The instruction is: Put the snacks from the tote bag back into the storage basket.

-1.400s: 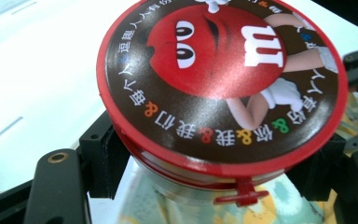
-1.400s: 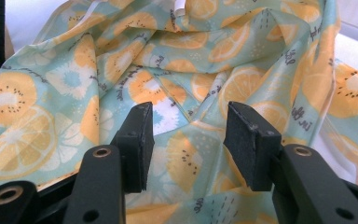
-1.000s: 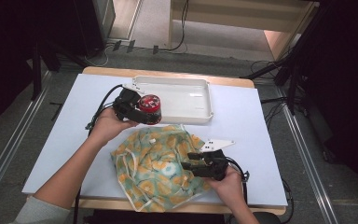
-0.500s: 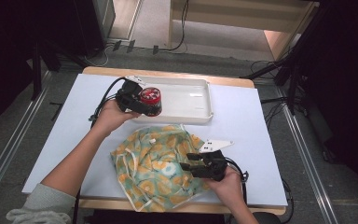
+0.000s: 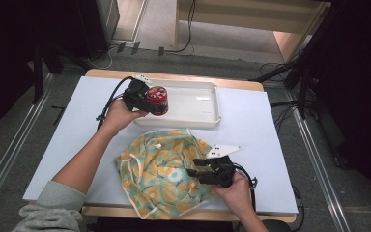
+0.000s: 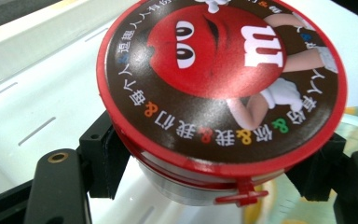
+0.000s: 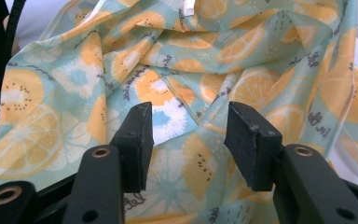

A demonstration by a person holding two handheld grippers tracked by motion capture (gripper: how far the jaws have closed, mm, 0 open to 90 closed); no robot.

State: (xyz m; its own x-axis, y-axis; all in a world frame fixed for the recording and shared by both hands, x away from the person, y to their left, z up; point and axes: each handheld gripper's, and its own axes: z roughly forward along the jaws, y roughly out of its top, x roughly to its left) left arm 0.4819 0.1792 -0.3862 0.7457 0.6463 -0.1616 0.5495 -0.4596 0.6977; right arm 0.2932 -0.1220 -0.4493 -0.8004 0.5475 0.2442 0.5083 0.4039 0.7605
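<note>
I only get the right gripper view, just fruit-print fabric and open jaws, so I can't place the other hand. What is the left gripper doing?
Observer: The left gripper is shut on a round container with a red cartoon-face lid.
Operator: Where is it holding that?
Observer: Over the left end of a white rectangular plastic tray at the far side of the table.
Operator: How does my fabric lie relative to that tray?
Observer: The orange-and-teal fruit-print cloth lies crumpled on the table on the near side of the tray, and the right gripper is at its right edge.
</note>
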